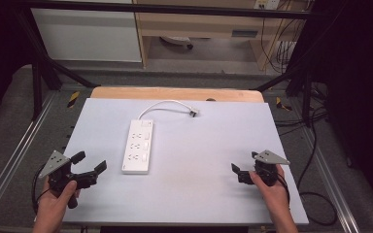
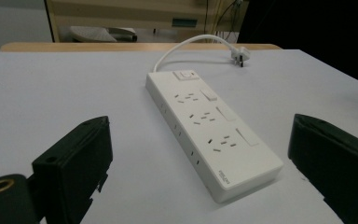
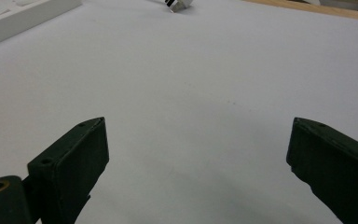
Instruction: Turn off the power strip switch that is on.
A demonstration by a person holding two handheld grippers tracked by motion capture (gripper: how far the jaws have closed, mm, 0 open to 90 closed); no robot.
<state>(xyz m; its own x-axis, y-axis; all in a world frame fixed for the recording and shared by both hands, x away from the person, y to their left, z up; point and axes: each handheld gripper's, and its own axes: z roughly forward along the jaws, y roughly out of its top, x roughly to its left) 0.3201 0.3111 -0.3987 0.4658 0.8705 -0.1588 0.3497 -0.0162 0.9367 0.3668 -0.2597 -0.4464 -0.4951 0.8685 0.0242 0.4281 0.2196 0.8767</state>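
The left gripper [image 1: 89,162] hovers over the near left corner of the table [image 1: 213,141], jaws spread wide with nothing between them. Just ahead of it and slightly toward the middle lies the white power strip [image 1: 138,145], flat on the table, lengthwise away from the person. Its white cord [image 1: 162,105] curls from the far end to a plug [image 1: 193,113] lying near the far edge. The right gripper [image 1: 243,167] hangs over the near right side, jaws likewise apart and empty, well apart from the strip. Bare table surface lies between each gripper and the strip.
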